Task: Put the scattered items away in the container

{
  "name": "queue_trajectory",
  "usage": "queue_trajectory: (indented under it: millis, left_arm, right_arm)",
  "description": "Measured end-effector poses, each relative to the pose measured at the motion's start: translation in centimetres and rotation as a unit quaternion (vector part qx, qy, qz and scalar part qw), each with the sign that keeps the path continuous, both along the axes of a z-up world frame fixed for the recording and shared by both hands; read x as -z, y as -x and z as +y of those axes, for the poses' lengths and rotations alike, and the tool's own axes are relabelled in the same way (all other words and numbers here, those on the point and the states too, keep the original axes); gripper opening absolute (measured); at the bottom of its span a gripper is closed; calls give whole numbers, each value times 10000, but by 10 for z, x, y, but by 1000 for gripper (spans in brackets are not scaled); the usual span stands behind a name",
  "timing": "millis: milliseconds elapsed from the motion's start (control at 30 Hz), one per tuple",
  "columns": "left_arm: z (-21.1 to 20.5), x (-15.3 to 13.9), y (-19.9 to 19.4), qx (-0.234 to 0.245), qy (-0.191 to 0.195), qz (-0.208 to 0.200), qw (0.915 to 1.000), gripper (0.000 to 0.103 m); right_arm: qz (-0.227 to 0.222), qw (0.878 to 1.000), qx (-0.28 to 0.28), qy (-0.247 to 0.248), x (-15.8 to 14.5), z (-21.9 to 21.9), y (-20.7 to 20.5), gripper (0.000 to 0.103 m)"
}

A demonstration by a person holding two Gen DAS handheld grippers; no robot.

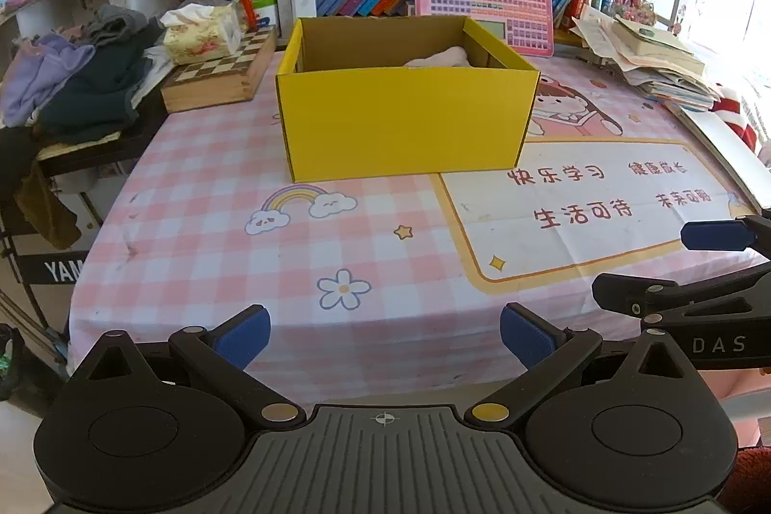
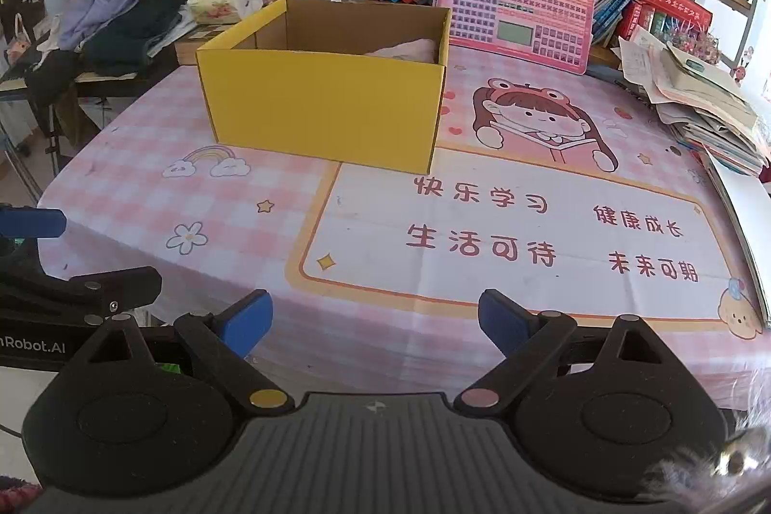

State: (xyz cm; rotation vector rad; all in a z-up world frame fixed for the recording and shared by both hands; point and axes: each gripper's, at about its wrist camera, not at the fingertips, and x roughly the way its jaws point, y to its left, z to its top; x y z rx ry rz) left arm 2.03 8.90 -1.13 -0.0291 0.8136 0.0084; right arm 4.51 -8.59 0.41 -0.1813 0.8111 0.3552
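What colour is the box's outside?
Yellow box, brown cardboard inside; clearest in the left wrist view.

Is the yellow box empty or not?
Not empty. A pale pink soft item lies inside the open-topped yellow box, at its far right; the rest of the floor is hidden.

A yellow cardboard box [image 1: 405,124] is set on the pink checked tablecloth [image 1: 217,234]; what may be pale pink cloth [image 1: 441,57] is seen inside, a pink keyboard toy [image 1: 486,1] behind.

On my tablecloth [image 2: 506,225], in front of the yellow box [image 2: 327,104], I read "快乐学习", "健康成长", "生活可待" and "未来可期". My right gripper [image 1: 713,321] bore "DAS", my left gripper [image 2: 33,345] "nRobot.AI". Left of the box, a black stand [image 1: 53,270] showed "YAM".
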Motion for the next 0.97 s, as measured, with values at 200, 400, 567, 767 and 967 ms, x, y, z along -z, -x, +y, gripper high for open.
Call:
queue_trajectory:
  millis: [200, 400, 567, 767, 967]
  left_arm:
    - [1, 1, -1, -11, 62, 20, 10000, 103]
    - [3, 1, -1, -39, 62, 40, 10000, 103]
    - [3, 1, -2, -51, 105, 74, 9999, 103]
    - [6, 4, -4, -44, 239, 136, 9996, 103]
    - [7, 6, -7, -95, 312, 174, 9993, 103]
  right_arm:
    - [7, 10000, -1, 2, 0, 0, 0, 93]
    - [15, 10000, -4, 12, 0, 1, -1, 93]
    - [25, 10000, 2, 30, 1, 2, -2, 93]
    - [53, 10000, -3, 51, 3, 3, -2, 93]
    - [86, 9999, -39, 71, 4, 5, -4, 93]
